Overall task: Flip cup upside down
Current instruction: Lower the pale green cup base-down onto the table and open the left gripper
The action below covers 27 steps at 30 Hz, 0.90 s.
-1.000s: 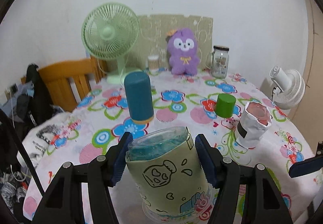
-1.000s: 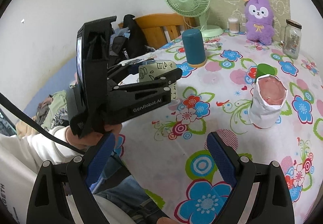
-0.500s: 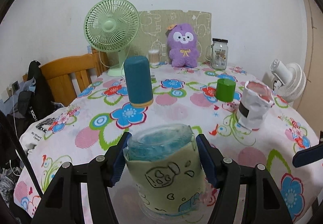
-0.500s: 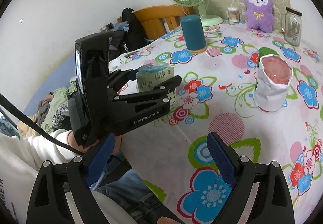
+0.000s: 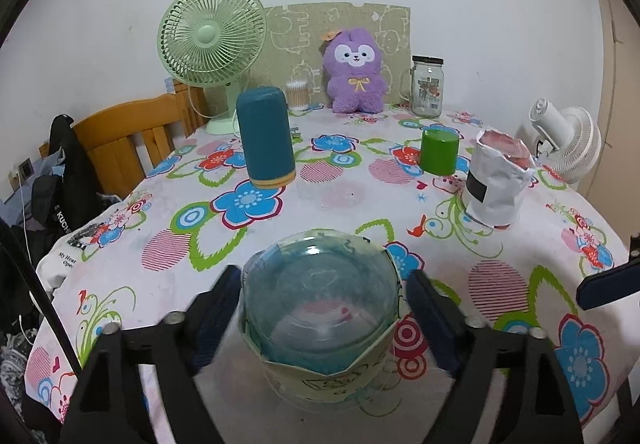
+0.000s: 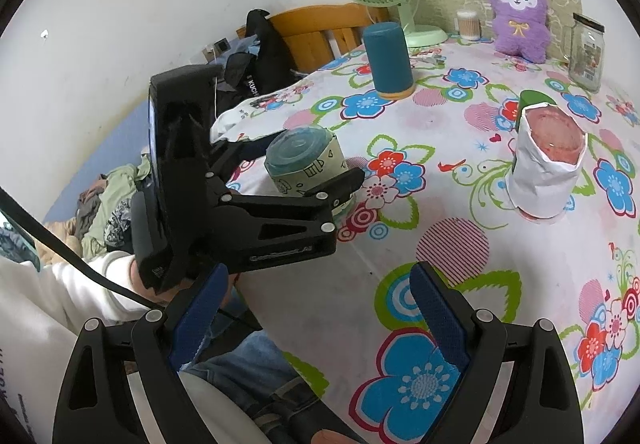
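A clear cup point(image 5: 320, 320) is wearing a pale green doodle-printed sleeve; beyond it are showing a teal cylinder point(image 5: 266, 137), a purple plush point(image 5: 355, 71) and a white, flower-patterned tablecloth point(image 5: 340, 199).

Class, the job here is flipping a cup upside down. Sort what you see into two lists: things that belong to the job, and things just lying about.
Part of the job:
- cup with green sleeve
- left gripper, shut on the cup

Just lying about:
- blue cylinder
- green cup
- paper-wrapped cup
- green fan
- purple plush toy
- glass jar
- right gripper, open
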Tool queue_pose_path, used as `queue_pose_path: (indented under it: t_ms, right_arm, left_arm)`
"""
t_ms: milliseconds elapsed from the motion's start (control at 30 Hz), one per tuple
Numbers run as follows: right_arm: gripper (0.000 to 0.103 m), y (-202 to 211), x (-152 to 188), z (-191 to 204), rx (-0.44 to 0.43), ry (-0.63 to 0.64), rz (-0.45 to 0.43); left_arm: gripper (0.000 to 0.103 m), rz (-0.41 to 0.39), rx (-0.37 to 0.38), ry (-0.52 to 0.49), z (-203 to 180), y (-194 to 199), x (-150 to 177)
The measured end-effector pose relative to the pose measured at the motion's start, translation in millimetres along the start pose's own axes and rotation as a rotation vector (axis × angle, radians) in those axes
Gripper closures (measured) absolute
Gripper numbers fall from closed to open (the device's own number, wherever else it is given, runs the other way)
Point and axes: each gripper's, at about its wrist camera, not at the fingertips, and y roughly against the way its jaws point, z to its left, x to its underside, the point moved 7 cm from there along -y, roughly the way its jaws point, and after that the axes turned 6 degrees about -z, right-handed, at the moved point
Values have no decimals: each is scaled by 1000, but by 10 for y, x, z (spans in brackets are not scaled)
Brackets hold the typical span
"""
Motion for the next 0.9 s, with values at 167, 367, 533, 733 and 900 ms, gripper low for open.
queue_pose_path:
  t_ms: [167, 367, 533, 733, 900]
  right_arm:
    - [9, 10, -66, -3, 5, 10, -5]
    - [9, 56, -178, 21, 7, 32, -19]
    - [9, 100, -271, 41, -3, 38, -35]
    - [9, 126, -360, 49, -10, 30, -52]
    - [9, 139, -423, 41, -3, 15, -64]
  left_arm:
    - [5, 12, -2, 22, 60, 25, -72]
    - [5, 54, 1, 49, 169, 27, -172]
    - [4, 84, 13, 69, 233, 69, -282]
    - [3, 126, 30, 66, 262, 109, -397]
    - [2, 146, 43, 61, 263, 147, -489]
